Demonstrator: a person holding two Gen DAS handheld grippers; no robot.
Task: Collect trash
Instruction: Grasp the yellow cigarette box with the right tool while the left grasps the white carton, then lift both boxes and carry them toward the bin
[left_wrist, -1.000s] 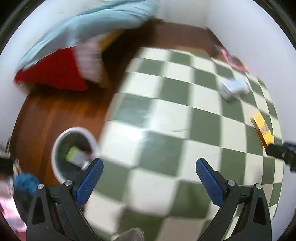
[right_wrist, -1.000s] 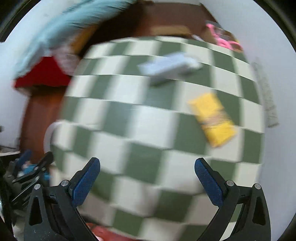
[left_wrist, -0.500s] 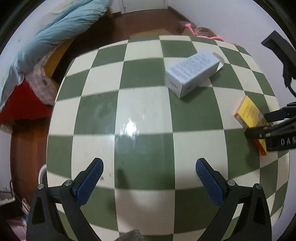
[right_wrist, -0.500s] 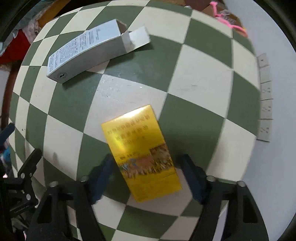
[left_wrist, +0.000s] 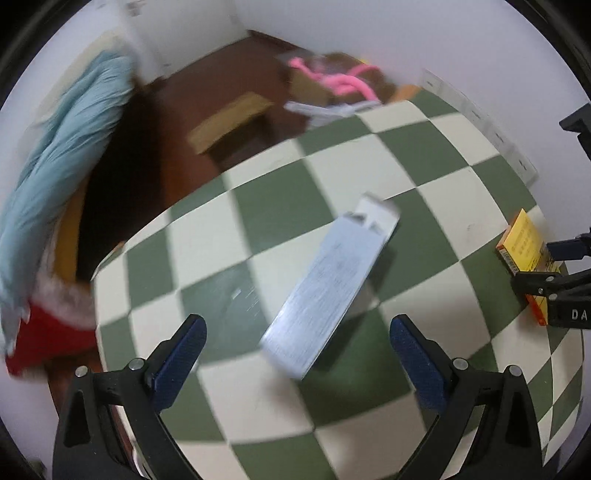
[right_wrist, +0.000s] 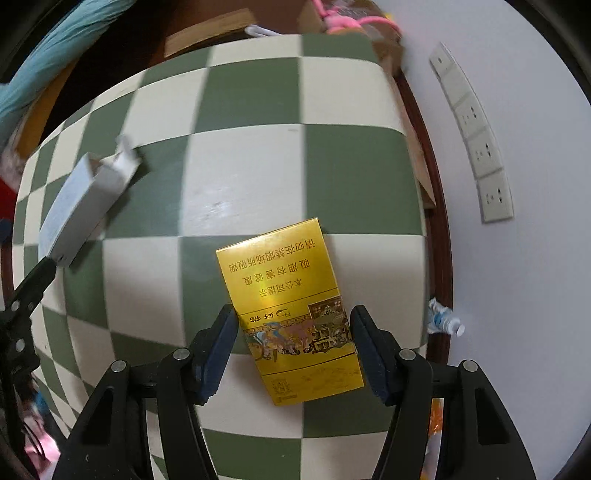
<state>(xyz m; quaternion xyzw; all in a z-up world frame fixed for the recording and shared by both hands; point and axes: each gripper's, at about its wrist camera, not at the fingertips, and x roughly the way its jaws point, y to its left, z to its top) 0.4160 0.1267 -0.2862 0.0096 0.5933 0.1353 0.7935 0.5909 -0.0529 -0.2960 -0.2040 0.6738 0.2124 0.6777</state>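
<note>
A yellow cigarette pack (right_wrist: 291, 314) lies flat on the green-and-cream checked table (right_wrist: 251, 173). My right gripper (right_wrist: 293, 347) straddles its near half, jaws narrowed to either side with a small gap at each pad, so it is open. The pack also shows at the right edge of the left wrist view (left_wrist: 524, 254). A long grey-white carton (left_wrist: 328, 291) with an open flap lies just ahead of my open, empty left gripper (left_wrist: 299, 365). The carton also shows at the left of the right wrist view (right_wrist: 85, 206).
A white wall with a row of sockets (right_wrist: 476, 140) stands right of the table. A crushed plastic bottle (right_wrist: 443, 321) lies below the table's right edge. Cardboard boxes with pink cord (left_wrist: 332, 77) and a light-blue blanket (left_wrist: 55, 155) lie beyond the far edge.
My left gripper has moved forward and turned, so the carton now lies between its fingers' line. My right gripper has slid further along the yellow pack, jaws closer to its sides.
</note>
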